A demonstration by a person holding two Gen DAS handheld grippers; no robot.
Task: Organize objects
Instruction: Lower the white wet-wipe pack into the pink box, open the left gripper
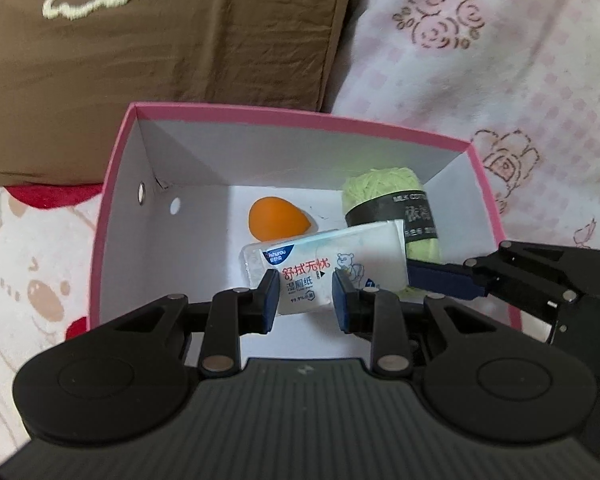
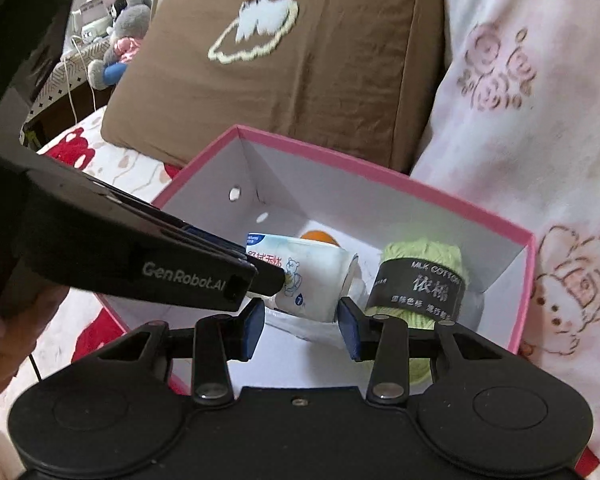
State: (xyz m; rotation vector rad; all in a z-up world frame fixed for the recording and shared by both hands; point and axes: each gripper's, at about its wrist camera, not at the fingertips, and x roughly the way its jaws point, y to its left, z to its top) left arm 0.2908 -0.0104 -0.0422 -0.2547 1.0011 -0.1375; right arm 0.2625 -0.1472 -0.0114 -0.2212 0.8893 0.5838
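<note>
One pink box (image 1: 116, 184) on cartoon-print bedding (image 1: 28, 280), brown pillow (image 1: 160, 48) behind.

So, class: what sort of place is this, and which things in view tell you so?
Probably a bedroom, on a bed: a brown embroidered fabric pillow, pink rose-print bedding, and a grey plush toy behind.

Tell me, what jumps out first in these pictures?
A pink-rimmed box sits open on the bedding. Inside lie an orange egg-shaped sponge near the back, a green yarn skein on the right, and a white wet-wipes pack in front. The left gripper has the pack between its fingers, and the right gripper points into the box, open.
</note>
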